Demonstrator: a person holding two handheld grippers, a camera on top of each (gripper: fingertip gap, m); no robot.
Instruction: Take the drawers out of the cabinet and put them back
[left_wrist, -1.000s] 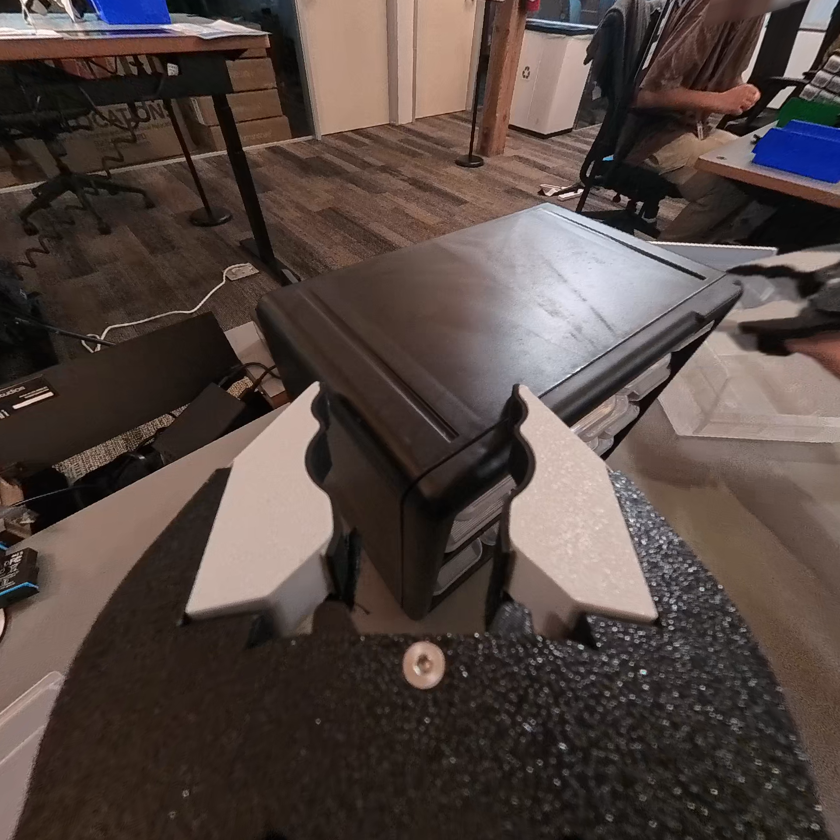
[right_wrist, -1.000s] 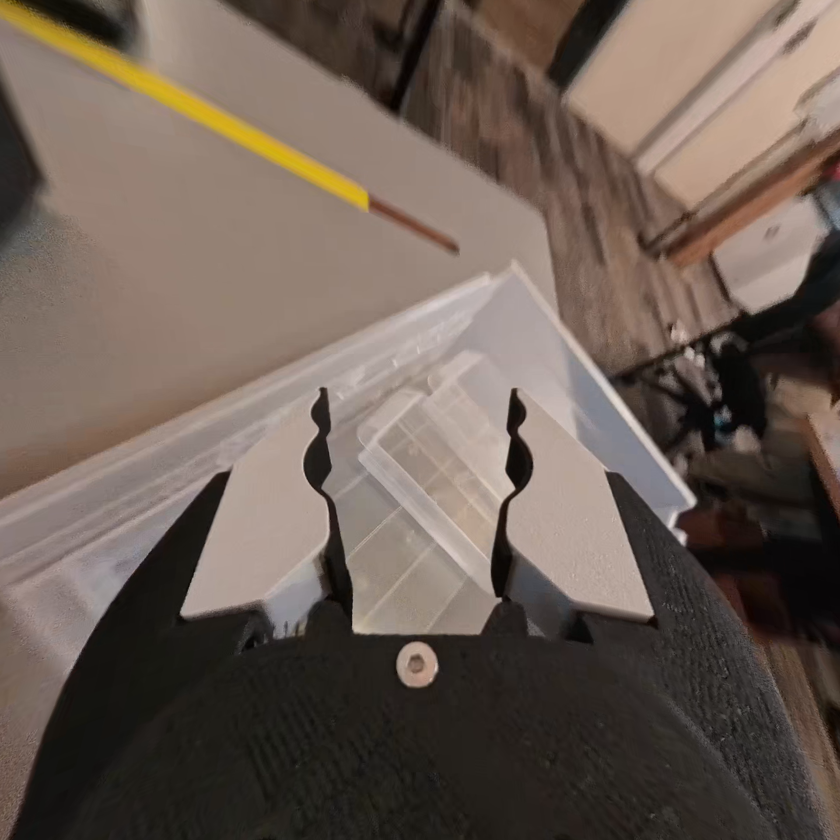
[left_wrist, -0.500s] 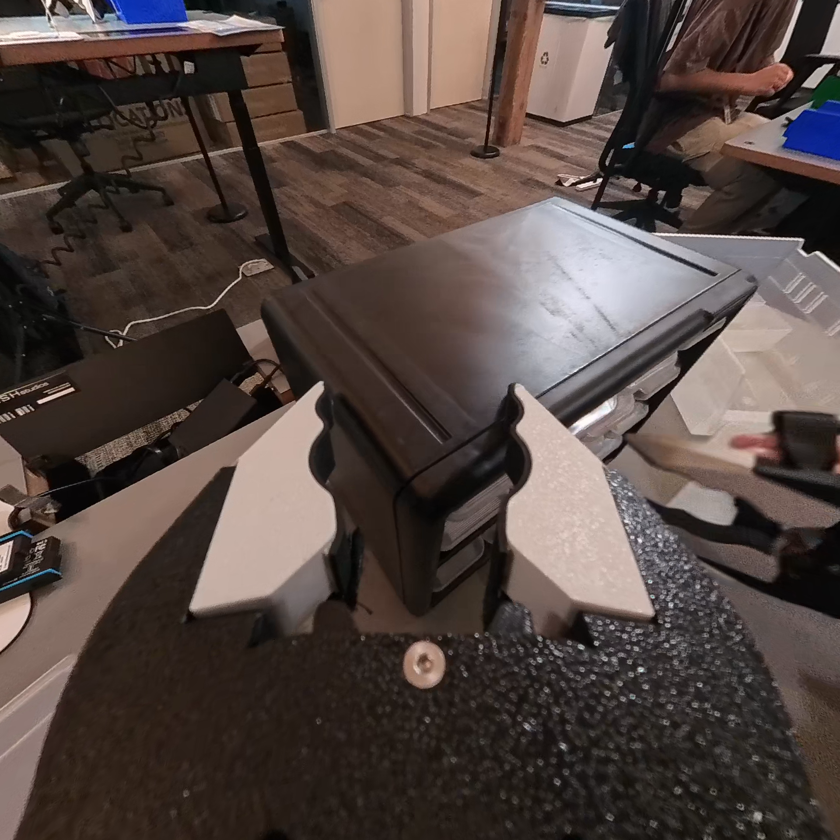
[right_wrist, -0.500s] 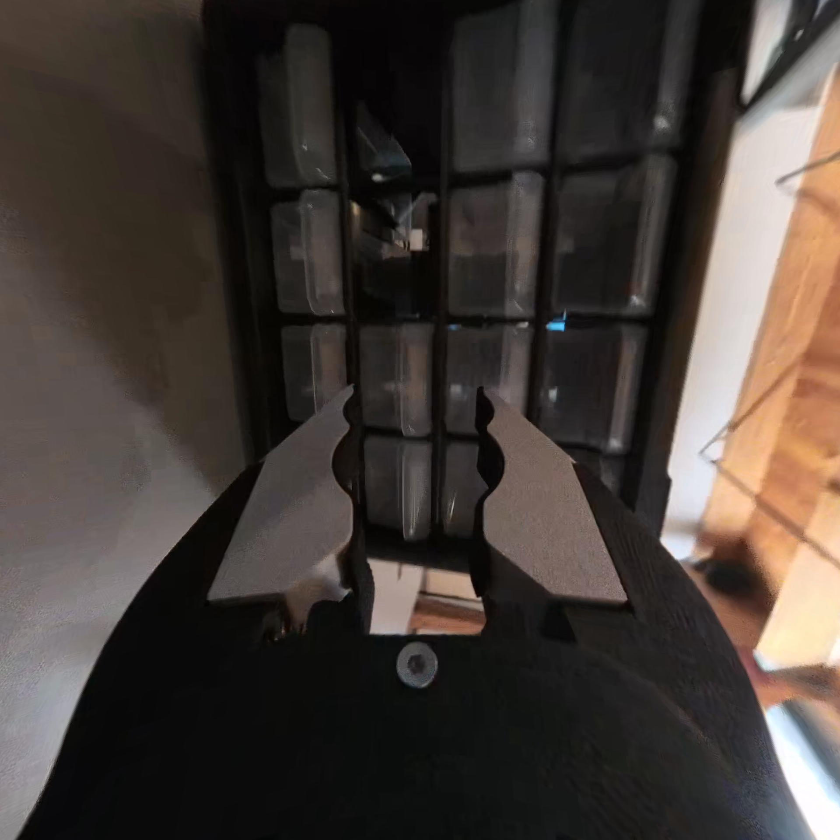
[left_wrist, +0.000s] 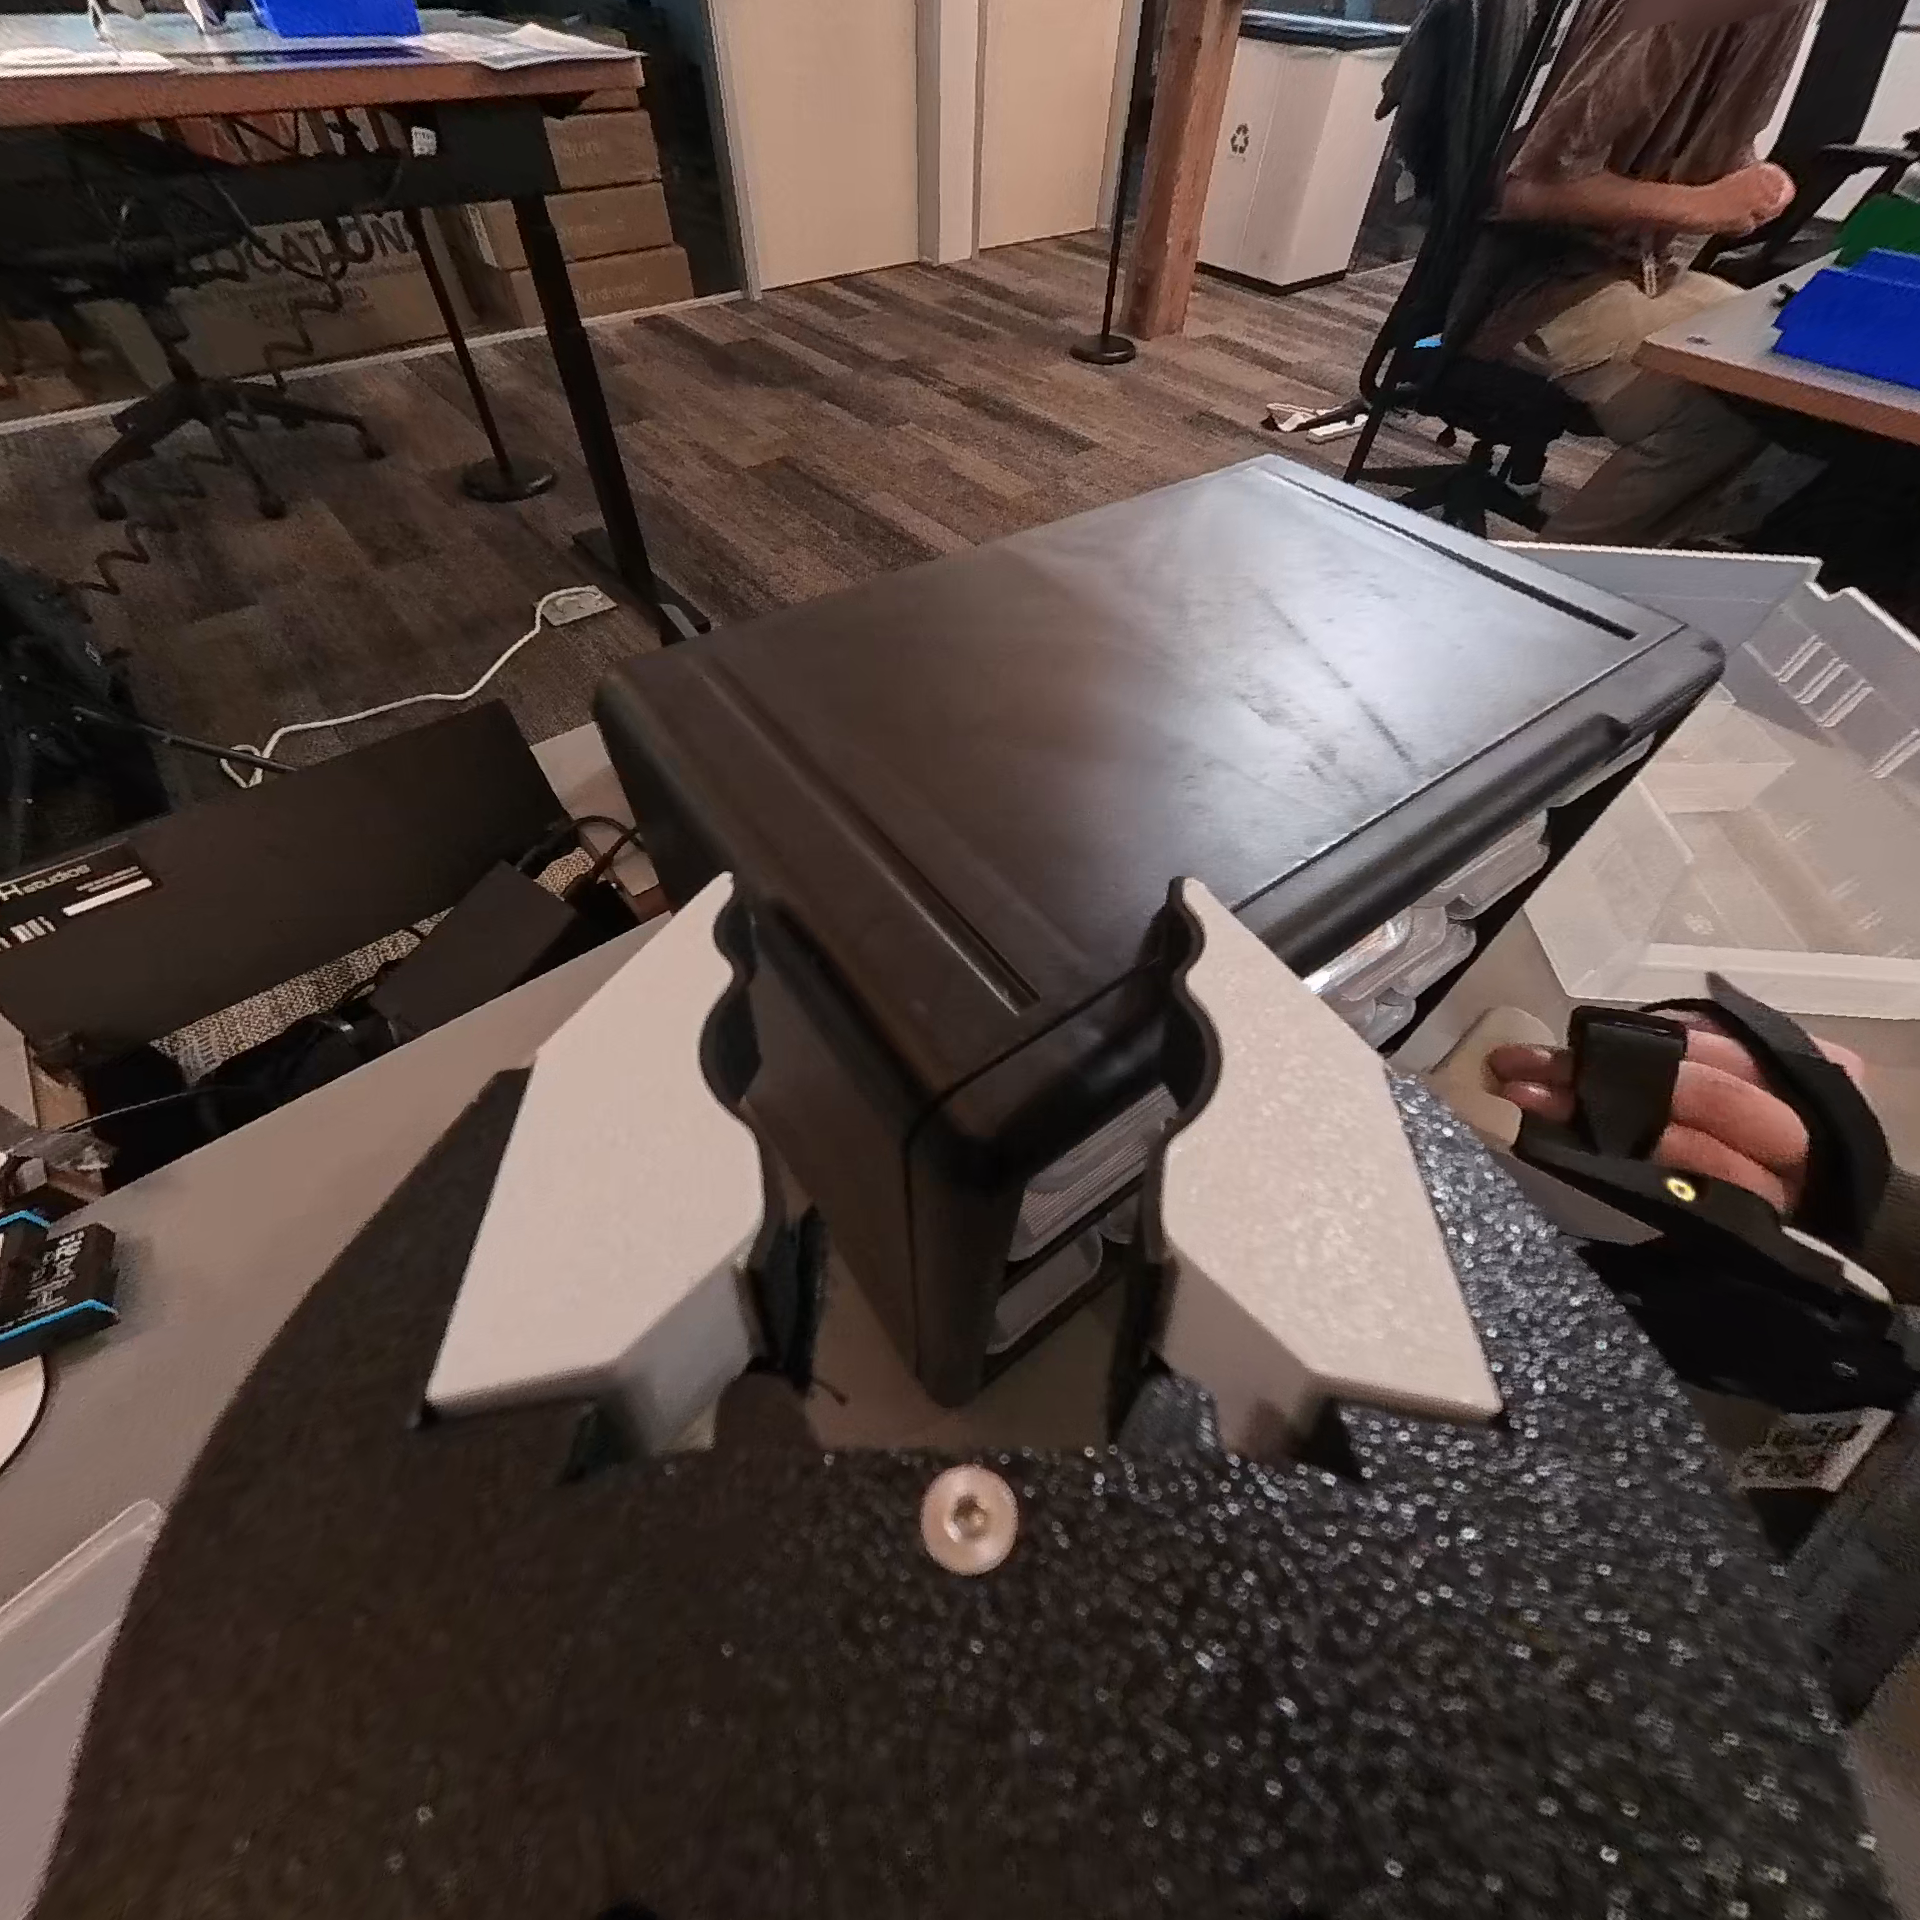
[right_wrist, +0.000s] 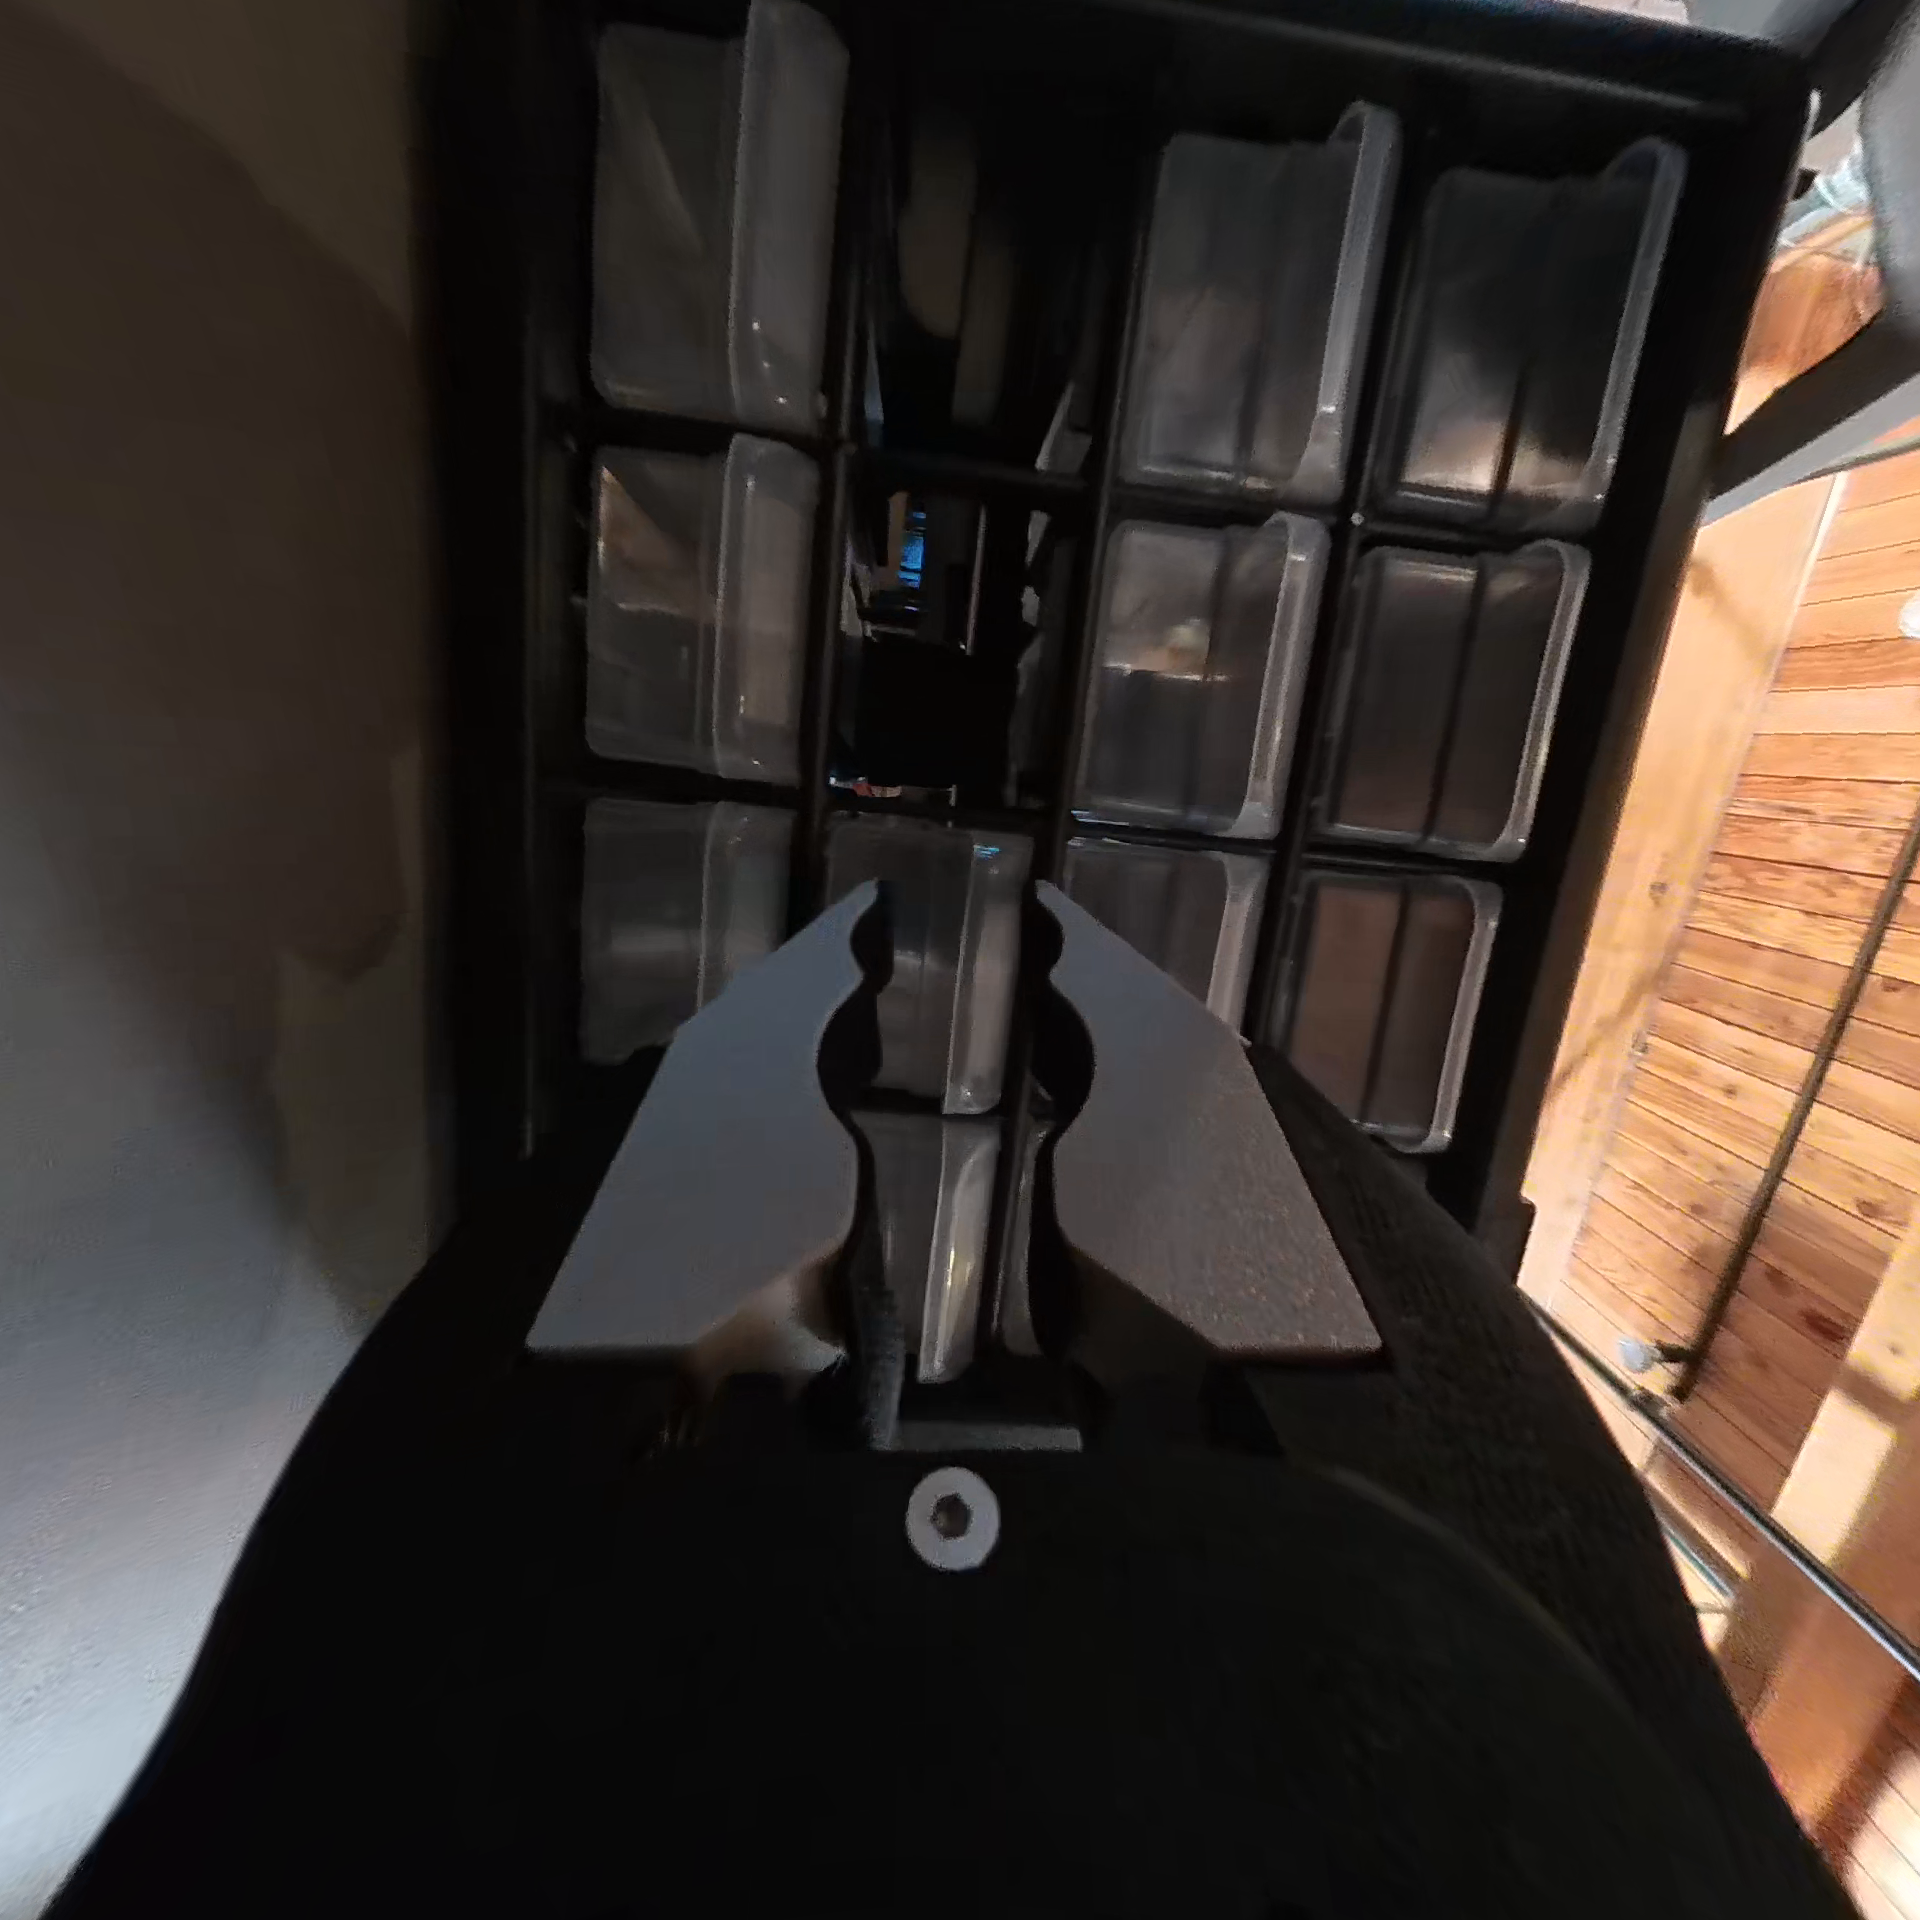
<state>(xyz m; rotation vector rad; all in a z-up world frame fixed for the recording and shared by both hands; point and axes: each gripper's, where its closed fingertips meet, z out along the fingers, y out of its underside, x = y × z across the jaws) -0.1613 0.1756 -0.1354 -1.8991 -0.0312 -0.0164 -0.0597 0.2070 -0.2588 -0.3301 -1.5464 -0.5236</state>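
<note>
Your grey worktop (left_wrist: 260, 1247) carries a black device (left_wrist: 47, 1288) at its far left edge, and a dark box (left_wrist: 260, 862) sits just beyond that edge. Behind lie a wood-plank floor (left_wrist: 831, 416), a brown desk (left_wrist: 312, 83) and, far right, a seated person (left_wrist: 1621, 208).

Your left tongs (left_wrist: 961, 1039) stand wide apart around the near top corner of the black cabinet (left_wrist: 1195, 727), one finger by its side wall, the other by its front; whether they press it you cannot tell. The cabinet stands on the worktop with bare surface to its left. To its right a clear bin (left_wrist: 1766, 831) sits just beside it, and your right hand (left_wrist: 1662, 1112) holds the other tool in front of the drawer face.

In the right wrist view, worktop fills the left side. The cabinet front (right_wrist: 1091, 623) shows clear drawers (right_wrist: 707, 218) in its grid, with two slots (right_wrist: 935, 623) in the second column empty. Your right tongs (right_wrist: 961, 904) are narrowed to a slim gap around the front of a clear drawer (right_wrist: 956, 966) below those slots; contact is not clear. Wooden planks (right_wrist: 1766, 935) show at the right.
</note>
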